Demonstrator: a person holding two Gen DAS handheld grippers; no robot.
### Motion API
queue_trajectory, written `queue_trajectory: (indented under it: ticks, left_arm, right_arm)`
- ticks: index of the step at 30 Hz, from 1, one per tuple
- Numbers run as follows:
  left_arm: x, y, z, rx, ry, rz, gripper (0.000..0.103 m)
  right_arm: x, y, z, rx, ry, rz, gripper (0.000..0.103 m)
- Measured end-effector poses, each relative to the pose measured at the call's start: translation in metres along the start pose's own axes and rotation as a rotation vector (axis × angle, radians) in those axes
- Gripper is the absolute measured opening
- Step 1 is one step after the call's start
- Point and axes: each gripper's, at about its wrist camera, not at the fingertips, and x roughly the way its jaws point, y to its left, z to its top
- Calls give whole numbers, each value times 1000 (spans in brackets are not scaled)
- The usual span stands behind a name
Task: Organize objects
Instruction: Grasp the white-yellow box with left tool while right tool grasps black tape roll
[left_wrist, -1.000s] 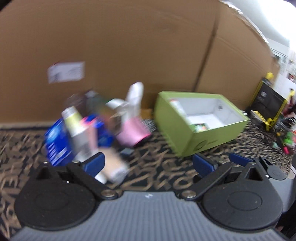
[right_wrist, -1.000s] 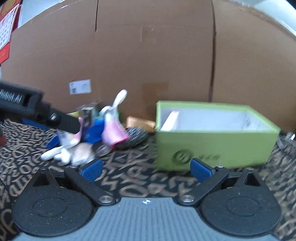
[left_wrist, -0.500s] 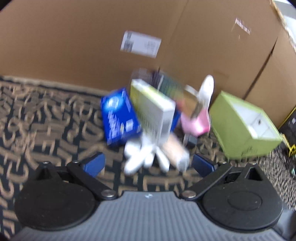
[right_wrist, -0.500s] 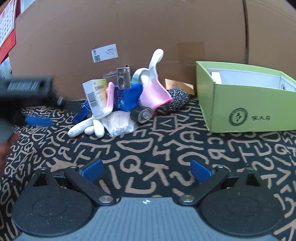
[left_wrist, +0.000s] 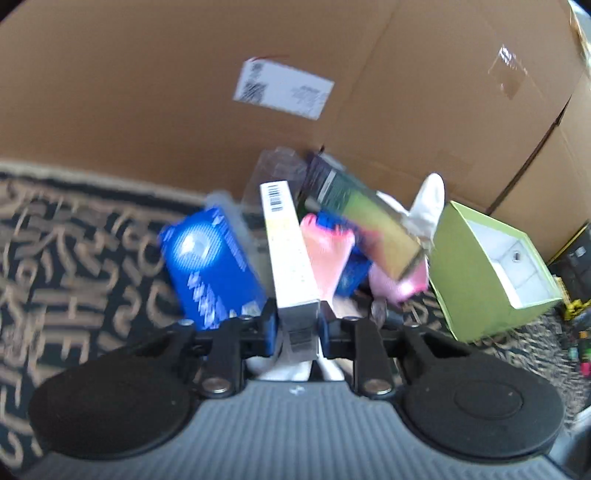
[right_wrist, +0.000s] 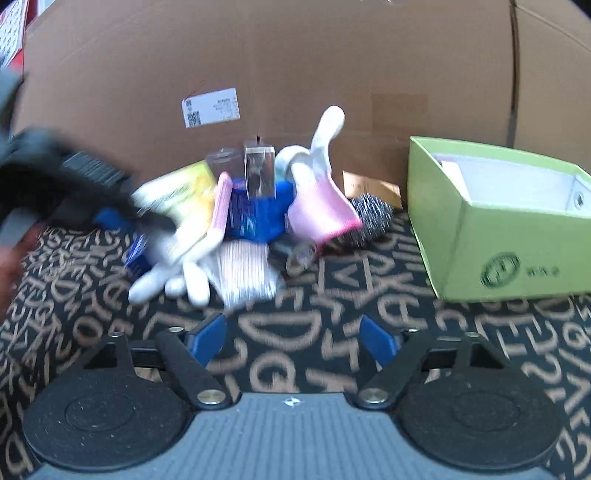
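White carton (left_wrist: 291, 258) clamped in left tongs (left_wrist: 295, 330), right tongs (right_wrist: 291, 338) apparently empty, closing

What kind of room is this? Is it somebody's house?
Probably a makeshift sorting corner, maybe in a storeroom or workshop rather than a tidy home. A big cardboard wall with a shipping label stands behind a letter-patterned cloth, where household odds and ends are piled beside an open green box.
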Motion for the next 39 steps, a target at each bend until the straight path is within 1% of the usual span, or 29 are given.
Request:
queue_trajectory:
  ticks: [2, 4, 6, 7, 8, 9, 10, 11, 14, 15, 17, 18, 22, 25, 27, 28, 30, 31, 32, 33, 34, 35, 39]
  left_arm:
    - [-12, 12, -13, -23, 35, -29, 19]
    - [-23, 23, -26, -35, 65, -40, 20]
    - [-32, 31, -38, -28, 79, -13, 20]
    - [-36, 34, -43, -20, 74, 11, 23]
    - [-40, 37, -46, -17, 64, 29, 25]
    - [-43, 40, -48, -19, 55, 49, 32]
    - [-45, 43, -48, -29, 44, 69, 39]
    - [-47, 47, -47, -41, 29, 94, 41]
    - [-50, 54, -46, -31, -2, 153, 46]
    - [-51, 53, -45, -21, -12, 172, 50]
    - [-52, 50, -44, 11, -36, 198, 64]
    - [-52, 47, -44, 31, -50, 203, 74]
    - [-51, 26, -40, 153, -107, 220, 83]
    - [-47, 9, -34, 242, -133, 250, 83]
    - [-41, -1, -32, 315, -133, 244, 83]
    - [-36, -6, -31, 351, -129, 249, 83]
    - [-22, -12, -31, 406, -103, 295, 83]
    - [-16, -14, -33, 426, -85, 307, 82]
    - [-10, -14, -35, 439, -61, 302, 81]
    - [-5, -12, -37, 442, -33, 293, 77]
    - [-1, -10, -40, 440, -9, 288, 70]
    - [1, -8, -43, 431, 8, 271, 68]
    - [-6, -3, -45, 389, 32, 238, 68]
  right_arm:
    - [8, 1, 10, 1, -16, 9, 81]
    - [20, 3, 20, -3, -25, 6, 81]
    - [33, 6, 28, -11, -28, -2, 78]
    - [41, 7, 31, -10, -24, -8, 75]
    - [47, 8, 34, -9, -21, -13, 69]
    - [53, 8, 35, -8, -15, -16, 63]
    - [59, 8, 35, -5, -2, -17, 42]
    - [61, 6, 34, 8, 13, -12, 26]
    - [50, -2, 28, 55, 4, 10, 24]
    - [41, -5, 25, 53, -7, 8, 23]
    - [25, -9, 20, 52, -15, 20, 23]
    - [16, -12, 16, 51, -13, 31, 23]
    - [-10, -20, -4, 23, 21, 40, 23]
    - [-22, -23, -18, 14, 38, 14, 24]
    - [-27, -23, -21, 2, 32, -12, 24]
    - [-28, -24, -21, 1, 25, -18, 25]
    - [-28, -25, -17, 8, 13, -13, 30]
    - [-27, -25, -14, 8, 7, -10, 32]
    - [-25, -24, -11, 4, -1, -7, 35]
    - [-23, -22, -7, -4, -12, -2, 35]
    - [-19, -20, -3, -9, -17, 2, 35]
    - [-15, -18, 1, -12, -20, 9, 35]
    - [8, -11, 16, -27, -22, 4, 35]
